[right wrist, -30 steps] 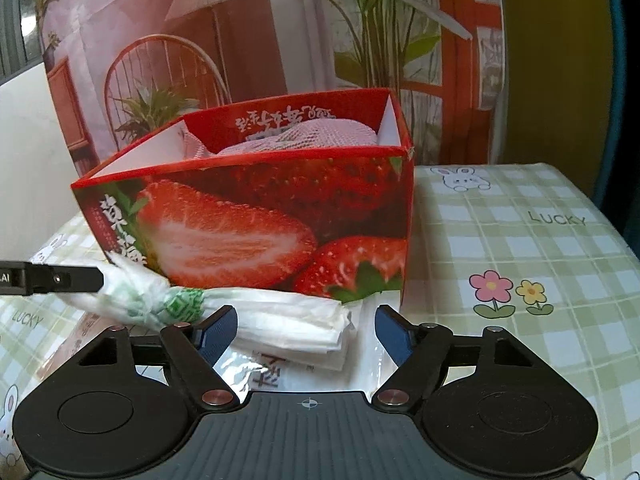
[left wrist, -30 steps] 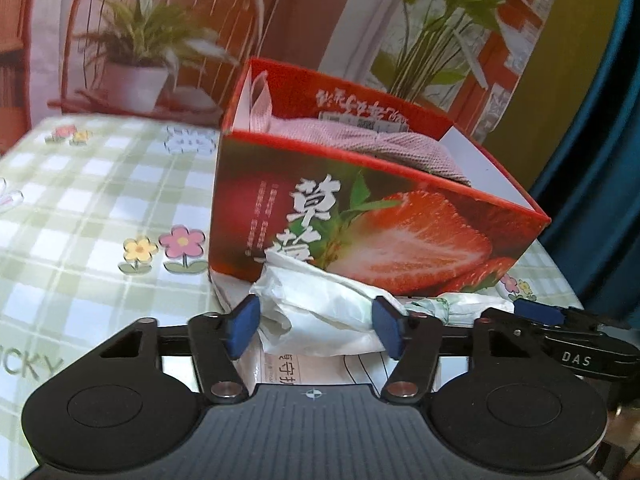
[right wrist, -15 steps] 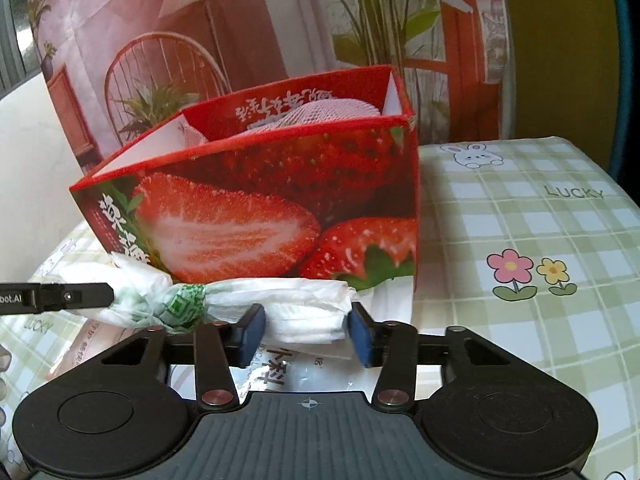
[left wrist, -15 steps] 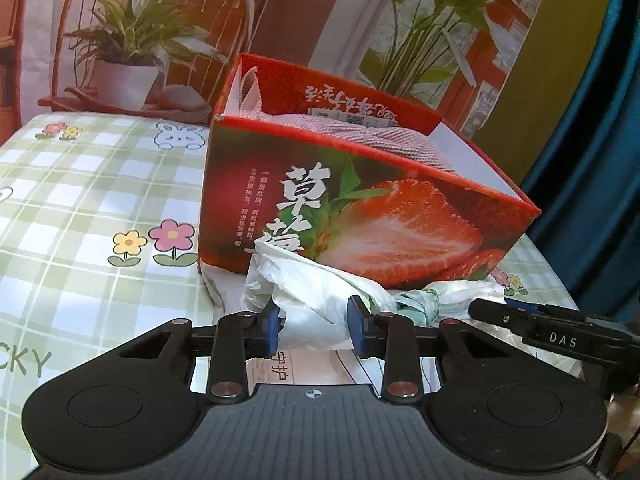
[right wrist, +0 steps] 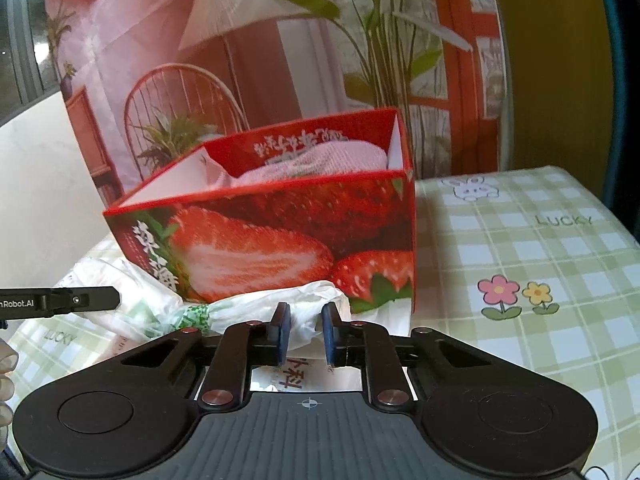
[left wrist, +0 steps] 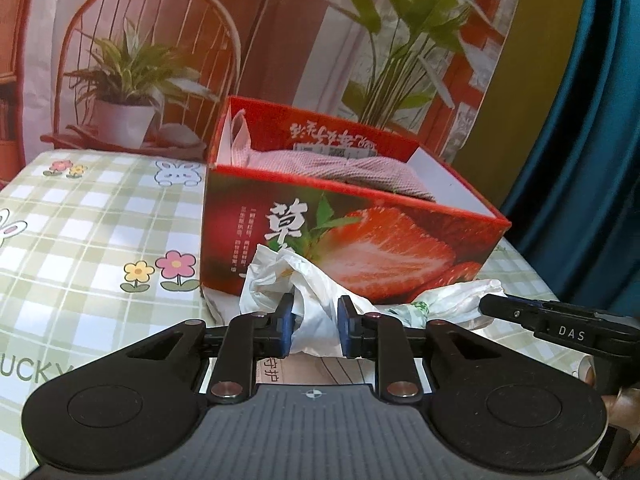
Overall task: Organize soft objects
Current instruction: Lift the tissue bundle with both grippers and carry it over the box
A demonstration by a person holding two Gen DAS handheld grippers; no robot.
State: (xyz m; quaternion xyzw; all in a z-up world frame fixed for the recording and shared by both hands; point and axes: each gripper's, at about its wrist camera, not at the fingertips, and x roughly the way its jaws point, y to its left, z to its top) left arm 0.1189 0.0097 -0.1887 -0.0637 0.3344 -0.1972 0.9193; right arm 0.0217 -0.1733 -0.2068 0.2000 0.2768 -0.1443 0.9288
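A twisted white plastic bag (left wrist: 304, 280) with a green printed band lies in front of a red strawberry box (left wrist: 360, 240). My left gripper (left wrist: 314, 326) is shut on one end of the bag. My right gripper (right wrist: 303, 330) is shut on the other end of the bag (right wrist: 280, 304). The bag is held a little above the table, stretched between both grippers. The box (right wrist: 280, 224) holds a pink knitted cloth (left wrist: 352, 170), also seen in the right wrist view (right wrist: 320, 160).
A green checked tablecloth (left wrist: 80, 232) with flower and rabbit prints covers the table. A flat printed packet (right wrist: 292, 376) lies under the bag. A printed backdrop (left wrist: 160, 40) with plants stands behind the box. A blue curtain (left wrist: 592, 120) hangs at the right.
Both grippers have closed from open onto the ends of the bag. Both have lifted, and the bag has risen off the table in front of the box.
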